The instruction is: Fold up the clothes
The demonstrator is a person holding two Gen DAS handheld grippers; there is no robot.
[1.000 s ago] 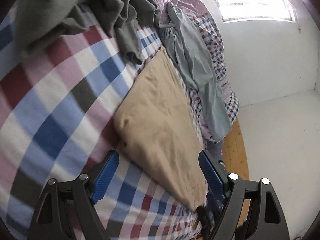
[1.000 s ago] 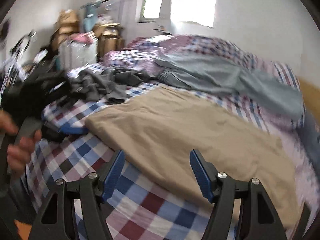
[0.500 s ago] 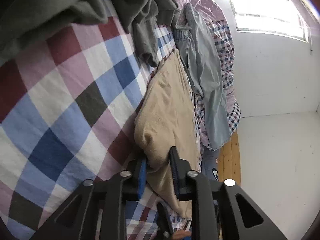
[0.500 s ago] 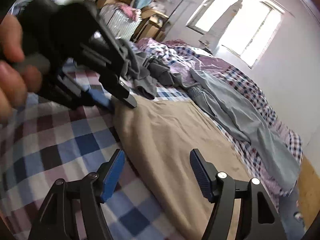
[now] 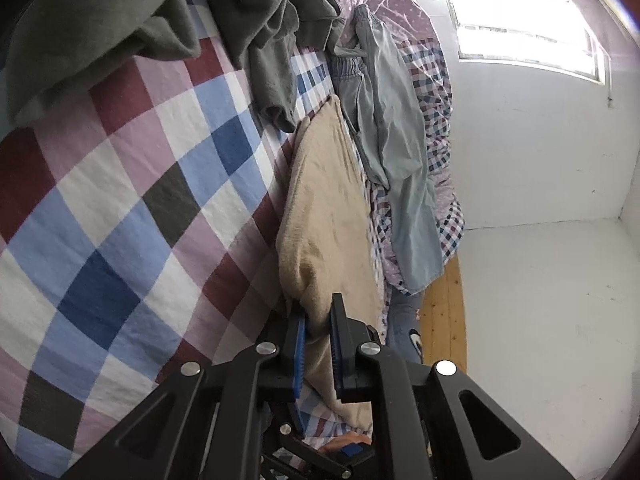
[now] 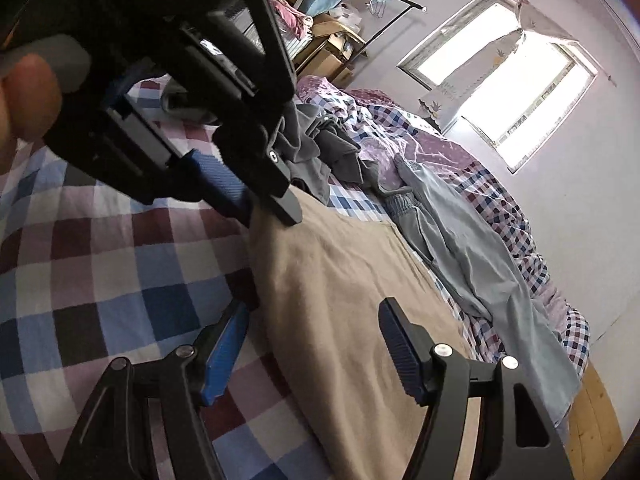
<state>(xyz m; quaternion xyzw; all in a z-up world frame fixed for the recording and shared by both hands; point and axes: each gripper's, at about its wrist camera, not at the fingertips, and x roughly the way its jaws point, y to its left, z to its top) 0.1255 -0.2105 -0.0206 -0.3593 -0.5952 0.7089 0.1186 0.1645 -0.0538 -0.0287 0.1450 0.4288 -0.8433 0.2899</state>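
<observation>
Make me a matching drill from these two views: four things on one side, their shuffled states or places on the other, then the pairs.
Things:
1. left claw
2. right claw
3. tan cloth
4. dark grey clothes

States or places:
A. heaped in a crumpled pile at the far end of the bed
B. open, poised over the tan cloth's near edge
C. shut on a corner of the tan cloth
D. spread flat on the checked sheet

Pairs: 1-C, 2-B, 3-D, 4-A

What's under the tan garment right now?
The tan garment lies on the checked bedsheet, its corner pinched by the left gripper. Anything beneath its middle is covered.
</observation>
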